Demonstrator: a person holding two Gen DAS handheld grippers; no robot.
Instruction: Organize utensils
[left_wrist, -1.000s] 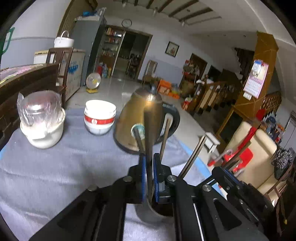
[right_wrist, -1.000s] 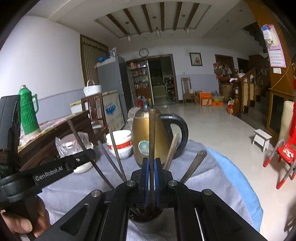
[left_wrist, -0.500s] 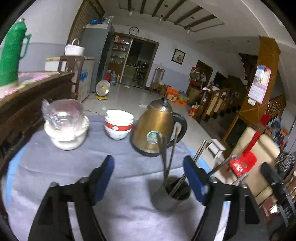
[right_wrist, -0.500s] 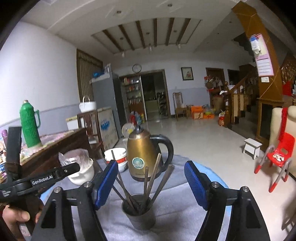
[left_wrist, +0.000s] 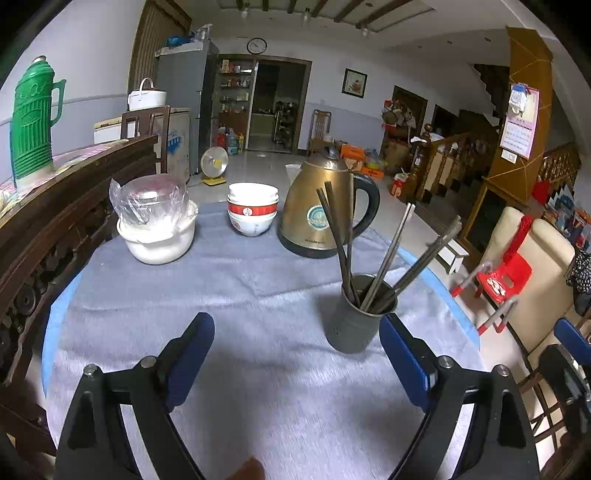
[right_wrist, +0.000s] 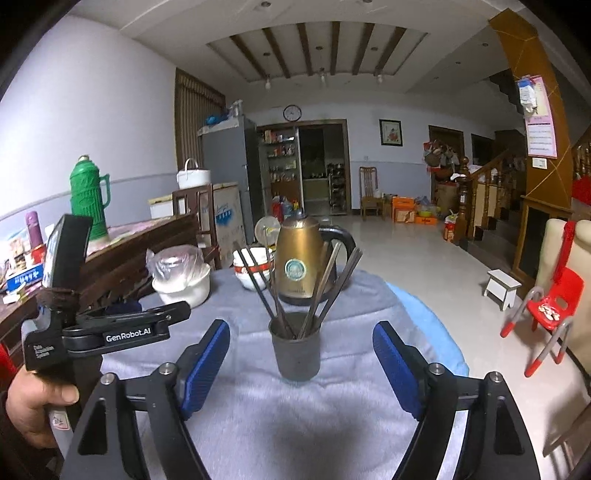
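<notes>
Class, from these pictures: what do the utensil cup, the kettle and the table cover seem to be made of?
Utensil cup: probably metal or ceramic; dark, matte, unclear.
Kettle: likely metal, with a glossy brass-coloured sheen; black handle looks like plastic.
Table cover: soft fabric with a fuzzy grey nap.

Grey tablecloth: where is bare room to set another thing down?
Free: the near cloth in front of the utensil cup, and left of it. Crowded: the far edge, with covered bowl, stacked bowls and kettle.

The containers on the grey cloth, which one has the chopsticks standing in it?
The dark cup, nearest the grippers. The stacked bowls, the plastic-covered white pot and the gold kettle hold none.
</notes>
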